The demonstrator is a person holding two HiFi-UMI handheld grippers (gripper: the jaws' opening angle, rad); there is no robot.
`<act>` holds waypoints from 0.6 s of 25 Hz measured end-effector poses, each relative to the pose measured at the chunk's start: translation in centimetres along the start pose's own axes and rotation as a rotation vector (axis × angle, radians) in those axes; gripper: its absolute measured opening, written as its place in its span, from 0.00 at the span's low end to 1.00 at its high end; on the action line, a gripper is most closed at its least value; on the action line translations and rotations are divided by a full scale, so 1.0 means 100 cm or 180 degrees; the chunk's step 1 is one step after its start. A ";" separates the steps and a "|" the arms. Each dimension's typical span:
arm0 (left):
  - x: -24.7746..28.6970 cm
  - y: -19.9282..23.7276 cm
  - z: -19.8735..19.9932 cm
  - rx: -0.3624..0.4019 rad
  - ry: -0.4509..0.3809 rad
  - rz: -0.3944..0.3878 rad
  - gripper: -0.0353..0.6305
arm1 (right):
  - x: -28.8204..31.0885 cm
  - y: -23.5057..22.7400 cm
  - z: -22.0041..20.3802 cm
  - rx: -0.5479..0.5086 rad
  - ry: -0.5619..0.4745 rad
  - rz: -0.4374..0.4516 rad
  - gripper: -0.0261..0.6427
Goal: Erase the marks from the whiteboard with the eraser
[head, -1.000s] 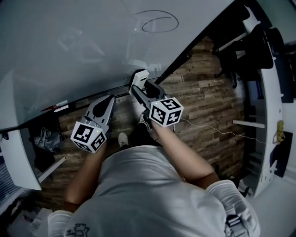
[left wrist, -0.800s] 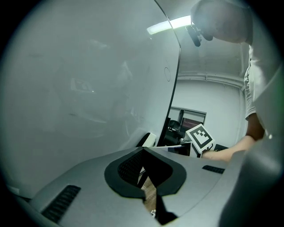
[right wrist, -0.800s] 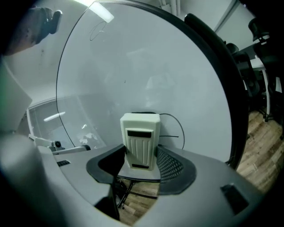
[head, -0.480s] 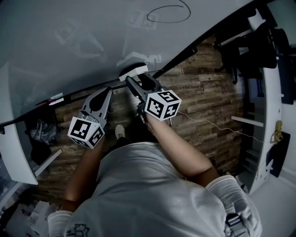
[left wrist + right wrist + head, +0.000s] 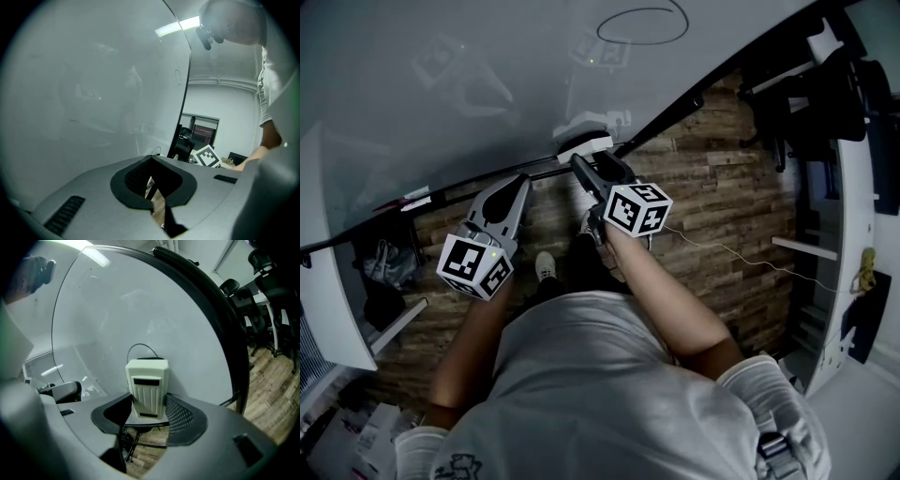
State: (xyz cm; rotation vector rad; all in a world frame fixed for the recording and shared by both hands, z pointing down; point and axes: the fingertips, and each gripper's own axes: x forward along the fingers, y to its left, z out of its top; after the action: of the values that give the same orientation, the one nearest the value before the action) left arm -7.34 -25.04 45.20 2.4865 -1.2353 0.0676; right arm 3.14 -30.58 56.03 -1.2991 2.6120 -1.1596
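Note:
The whiteboard (image 5: pixel 441 94) fills the top of the head view, with a drawn oval mark (image 5: pixel 642 21) near its upper edge. My right gripper (image 5: pixel 595 164) is shut on the cream eraser (image 5: pixel 584 142), which rests against the board's lower part, well below the oval. In the right gripper view the eraser (image 5: pixel 147 386) stands upright between the jaws of the right gripper (image 5: pixel 147 406), its felt side on the board. A thin dark curve shows just above it. To the left, my left gripper (image 5: pixel 517 183) hangs below the board. The left gripper (image 5: pixel 151 161) is shut with nothing in it.
A dark frame rail (image 5: pixel 675 108) runs along the board's lower edge, with markers (image 5: pixel 408 202) lying on it at the left. Black office chairs (image 5: pixel 806 94) and a white desk (image 5: pixel 853 187) stand at the right on the wood floor (image 5: pixel 722 187). A thin cable (image 5: pixel 741 258) crosses the floor.
My right gripper with the eraser has shifted slightly along the board's lower part and the view has tilted a little. The left gripper has hardly moved.

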 end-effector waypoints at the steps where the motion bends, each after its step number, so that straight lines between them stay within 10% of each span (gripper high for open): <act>1: 0.001 0.000 0.000 0.0003 0.0009 0.0003 0.06 | 0.001 -0.006 -0.003 0.0004 0.0016 -0.0021 0.38; 15: -0.001 -0.005 0.000 0.0019 -0.0015 -0.0049 0.06 | 0.007 -0.048 -0.027 0.0290 0.0130 -0.0188 0.38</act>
State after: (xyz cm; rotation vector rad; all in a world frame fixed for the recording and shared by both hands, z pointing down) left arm -7.02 -24.74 45.01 2.5023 -1.2197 0.0616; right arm 5.13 -31.24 61.15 -1.3580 2.5310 -1.3109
